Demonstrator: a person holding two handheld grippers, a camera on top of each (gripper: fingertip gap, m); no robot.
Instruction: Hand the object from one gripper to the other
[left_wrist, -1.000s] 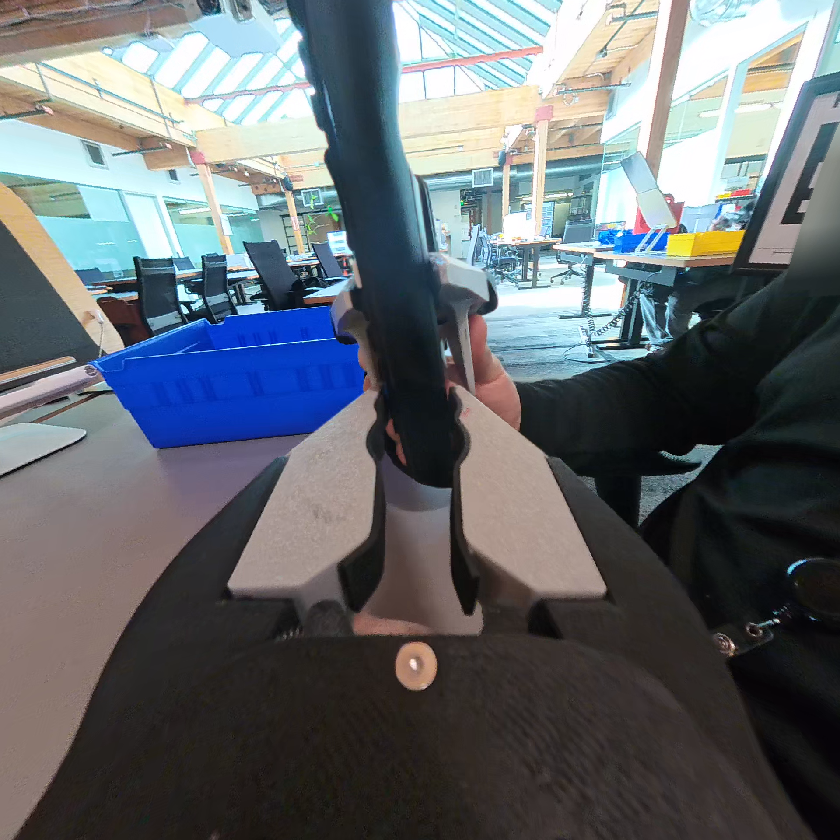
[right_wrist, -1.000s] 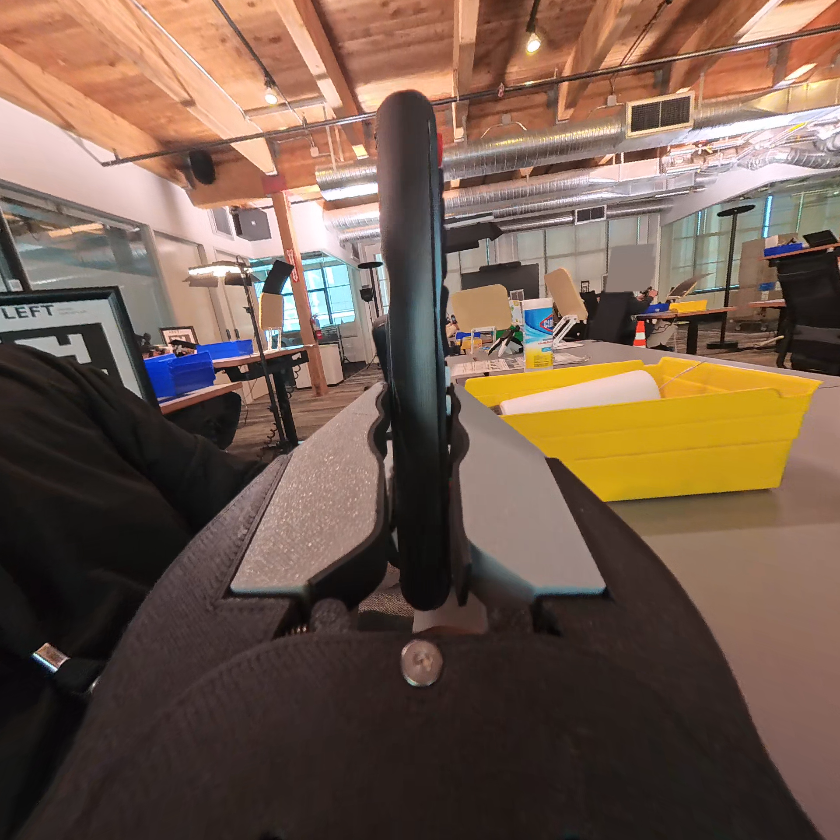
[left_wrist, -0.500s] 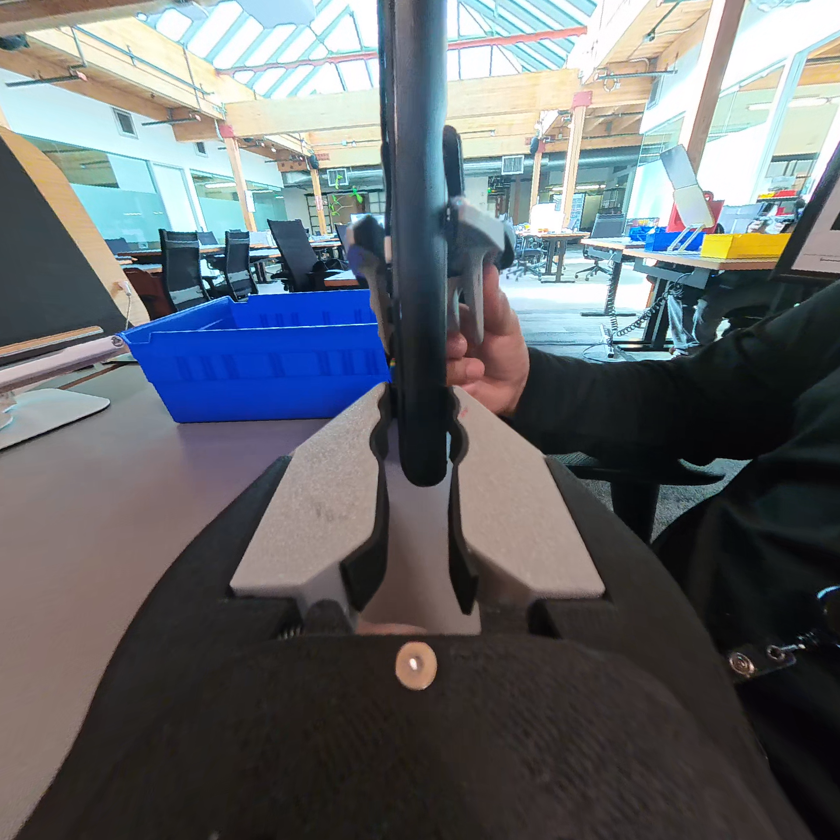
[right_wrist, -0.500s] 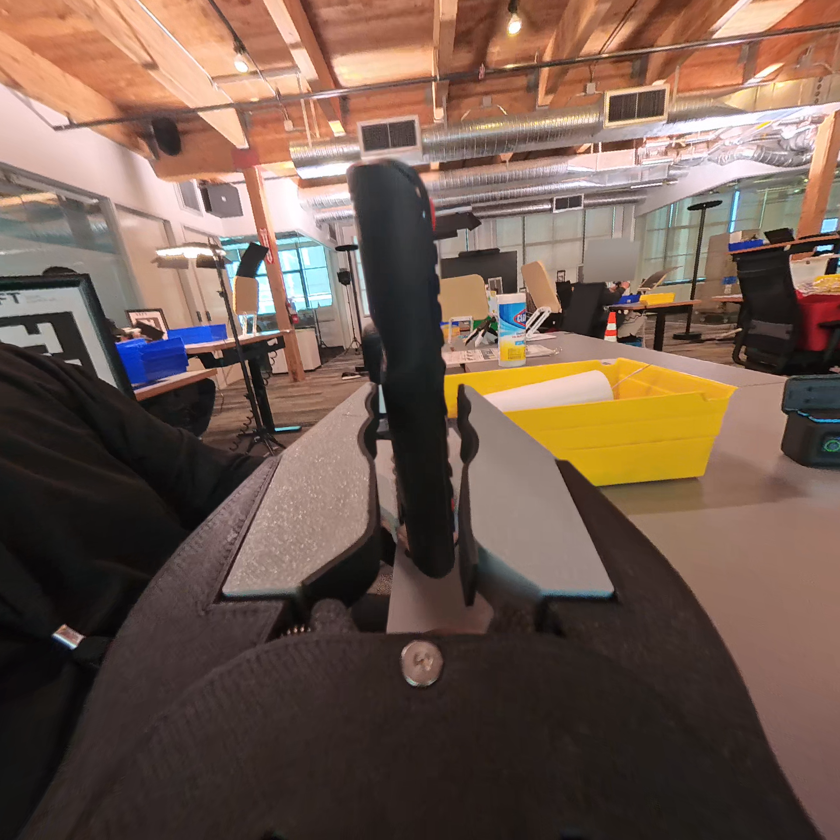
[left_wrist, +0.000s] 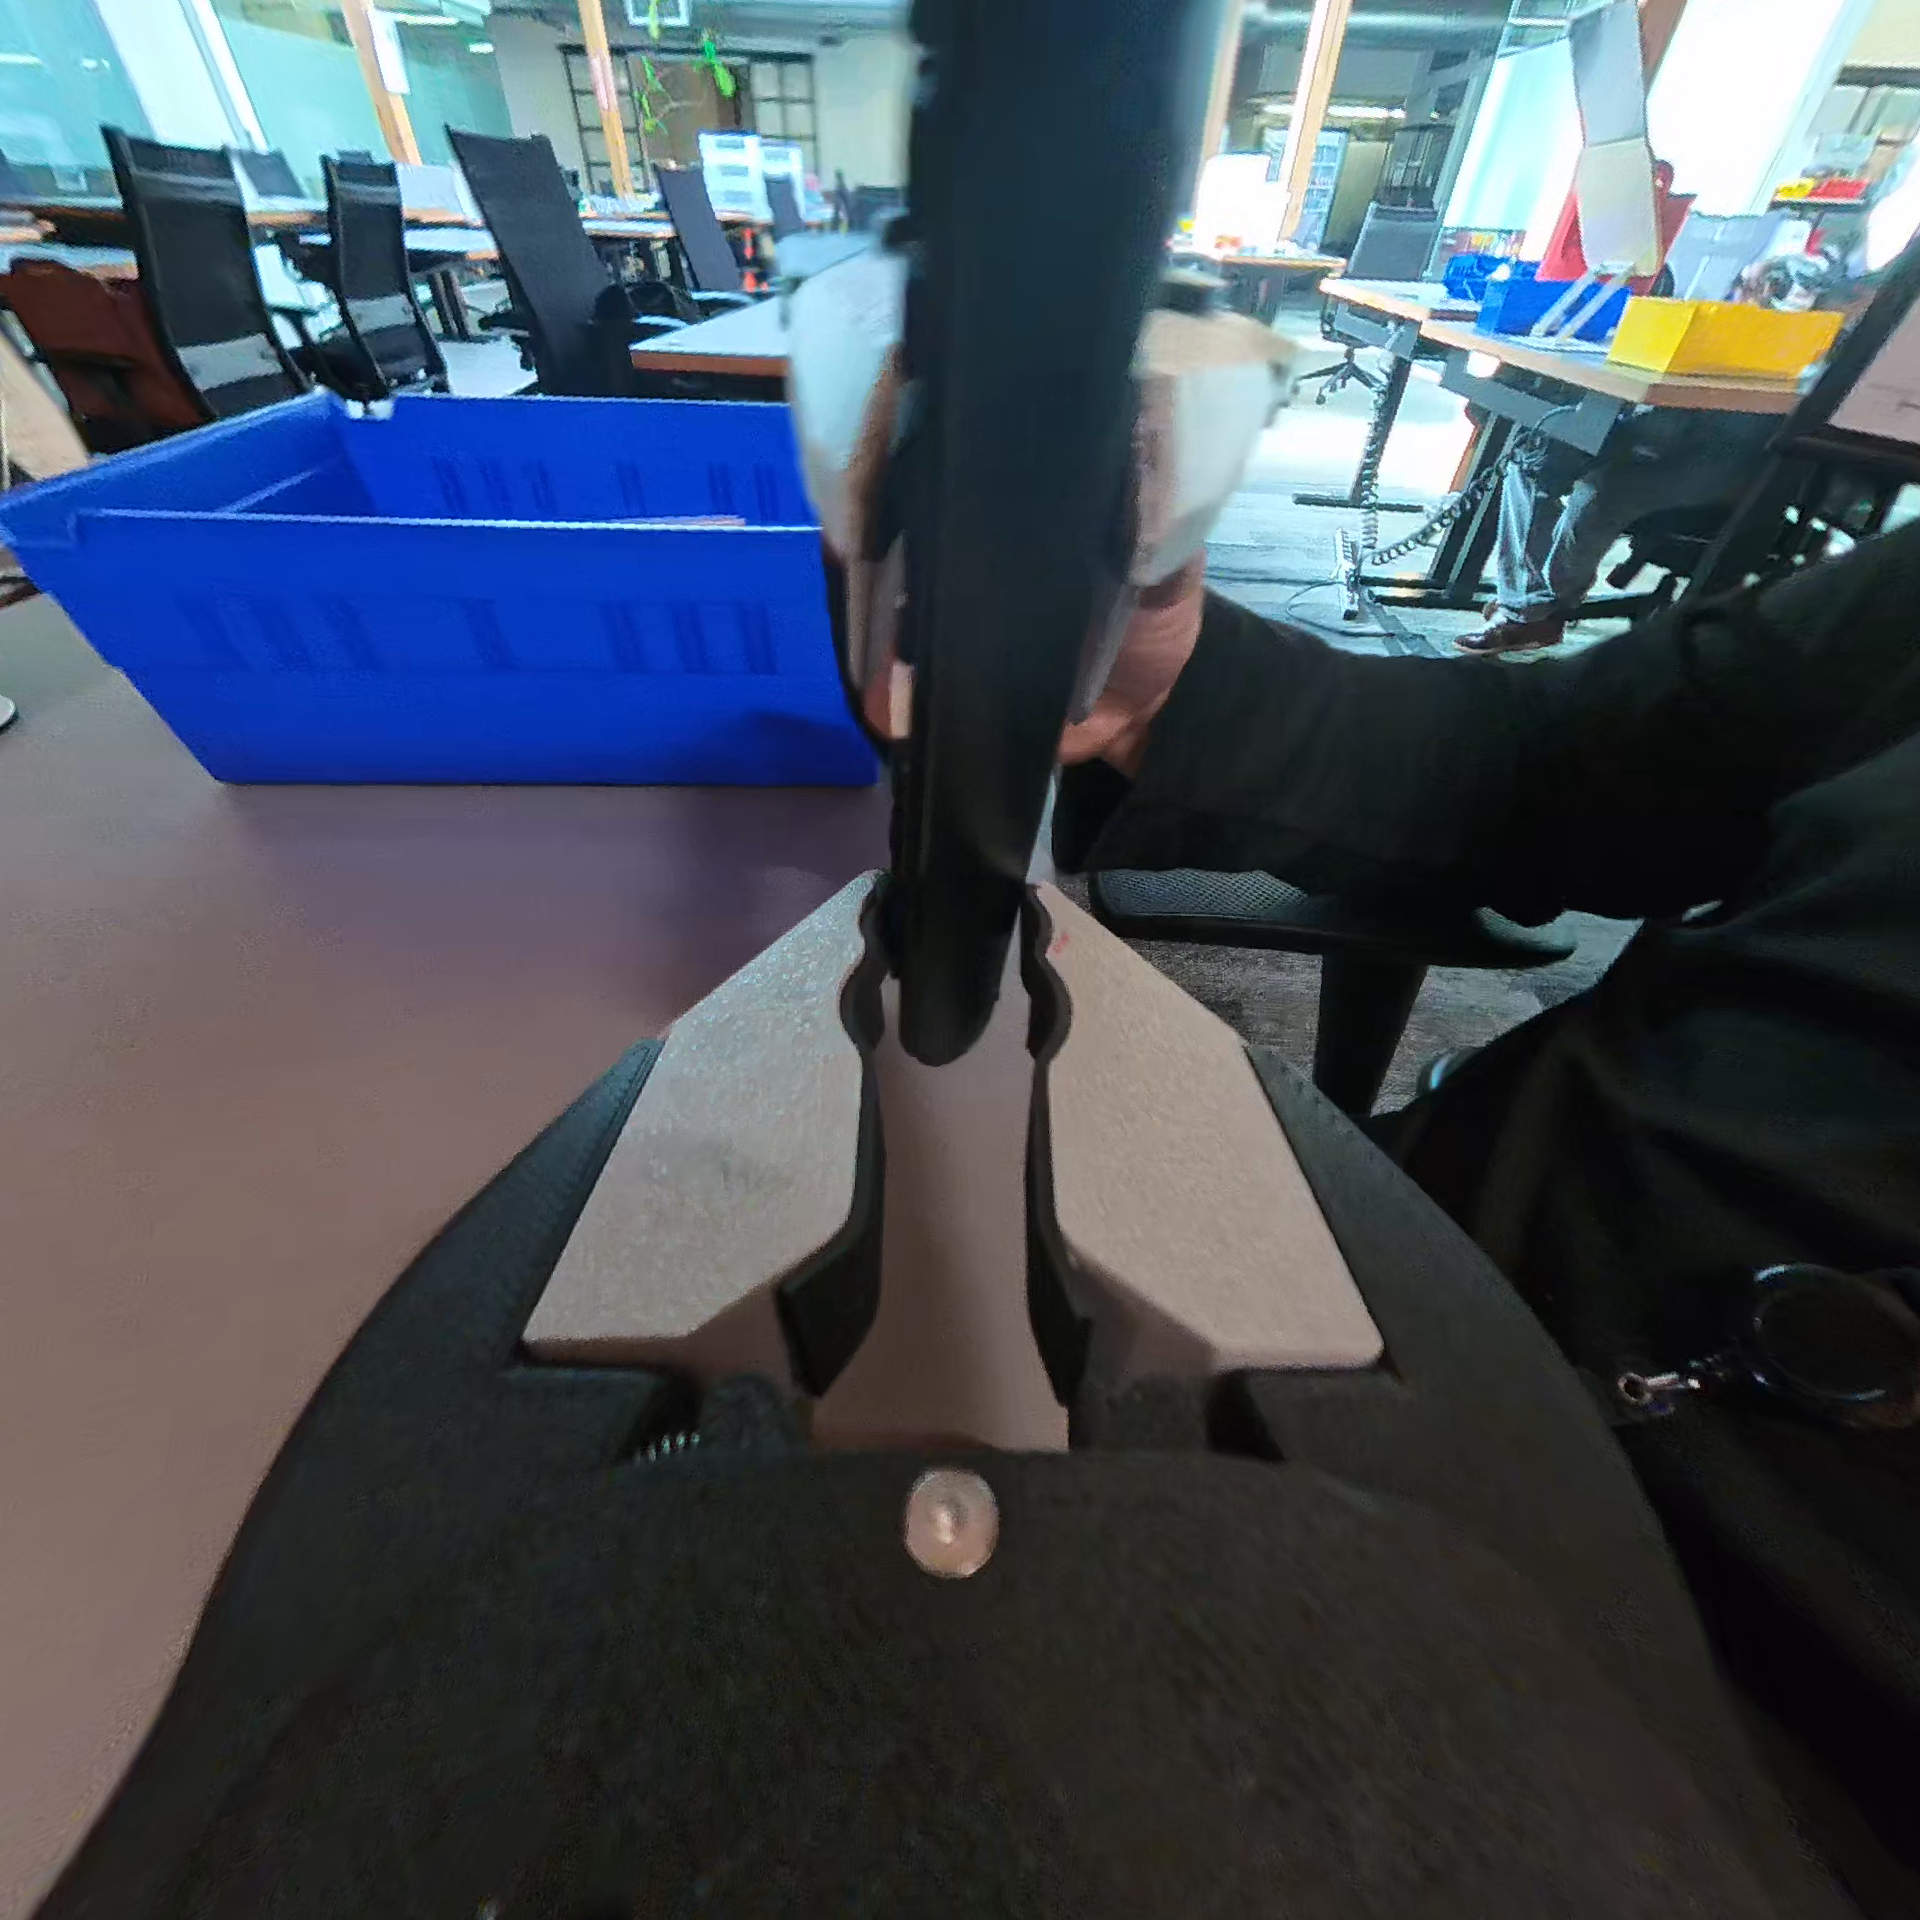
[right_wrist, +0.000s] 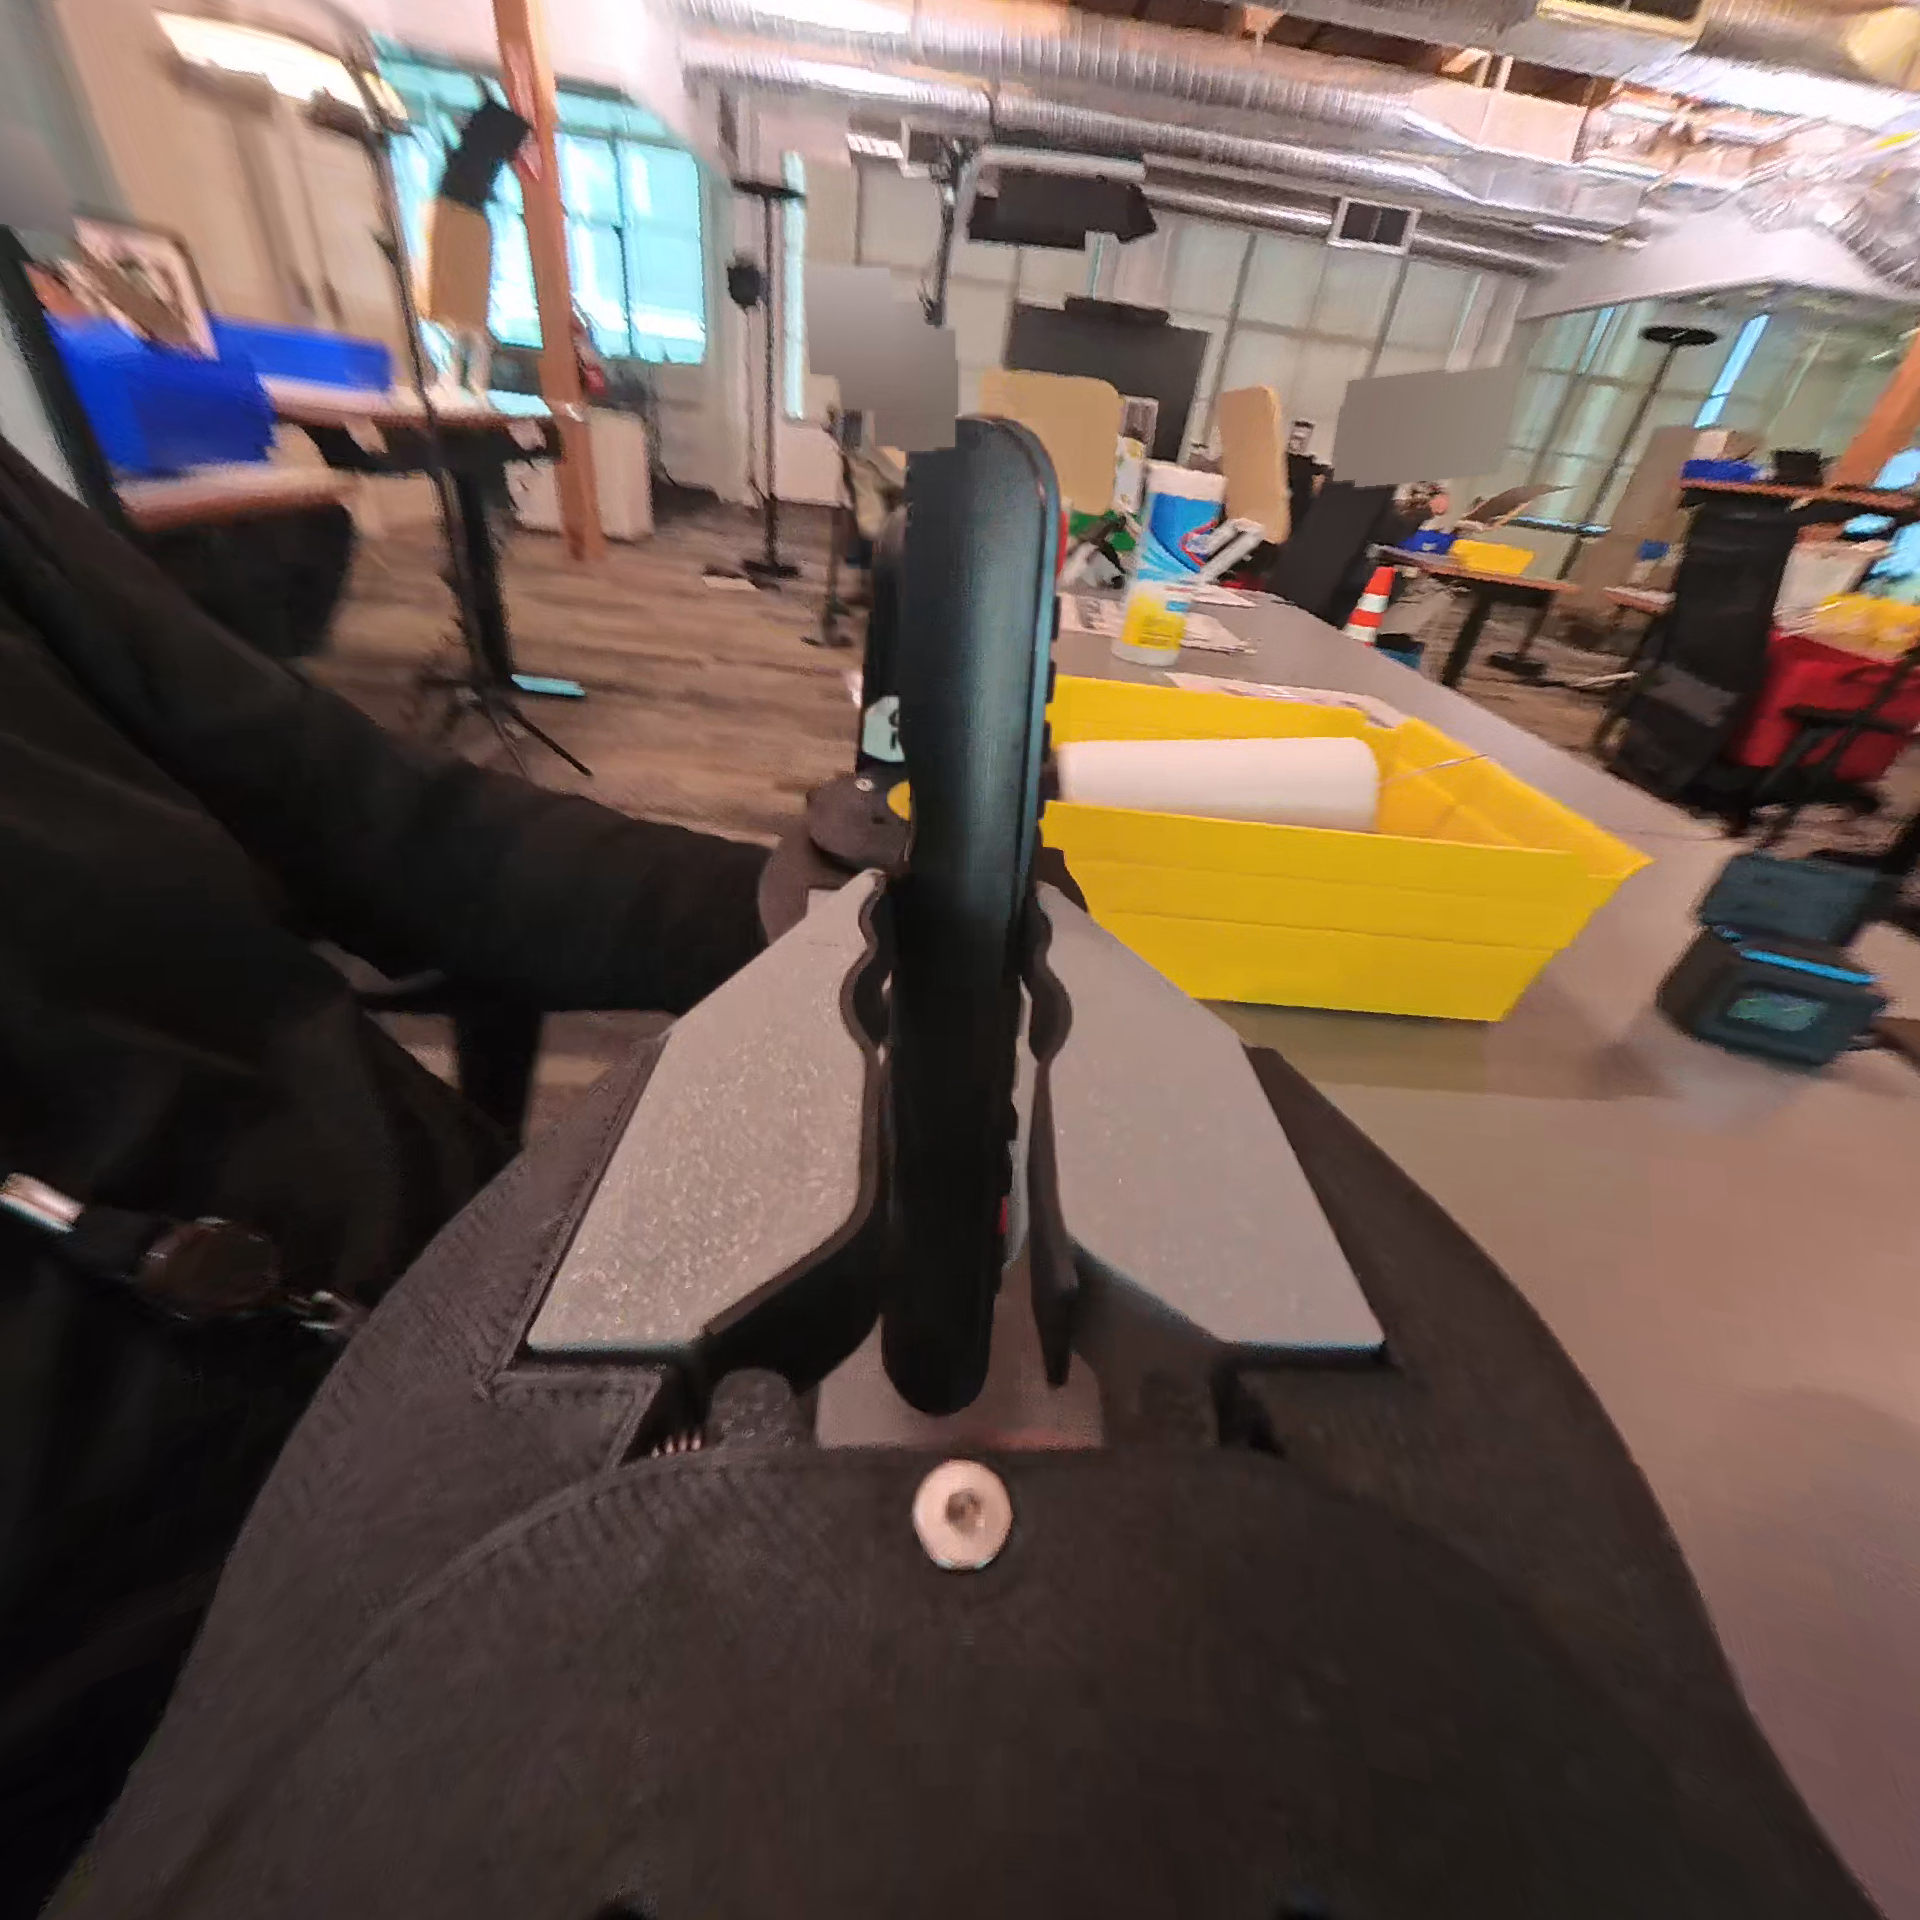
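A long black remote control (left_wrist: 987, 520) stands upright between both grippers above the grey table (left_wrist: 312, 1039). My left gripper (left_wrist: 956, 914) is shut on its lower end, which only the fingertips pinch. My right gripper (right_wrist: 956, 914) is shut on the remote (right_wrist: 966, 831), which reaches deep between the fingers, almost to their base. In the left wrist view the right gripper (left_wrist: 1018, 416) shows blurred higher up around the remote, with a hand behind it.
A blue bin (left_wrist: 468, 623) stands on the table beyond the left gripper. A yellow bin (right_wrist: 1299, 914) with a white roll (right_wrist: 1216, 779) stands beyond the right gripper, with a small black and teal device (right_wrist: 1777, 966) beside it. A black-sleeved arm (left_wrist: 1455, 748) crosses at the right. One gripper's finger ends stand about 8 cm off the other's.
Both views have tilted downward toward the table. The right jaws spread a little half a second ago and now clamp the remote deeper. The remote's end has slid out toward the left fingertips.
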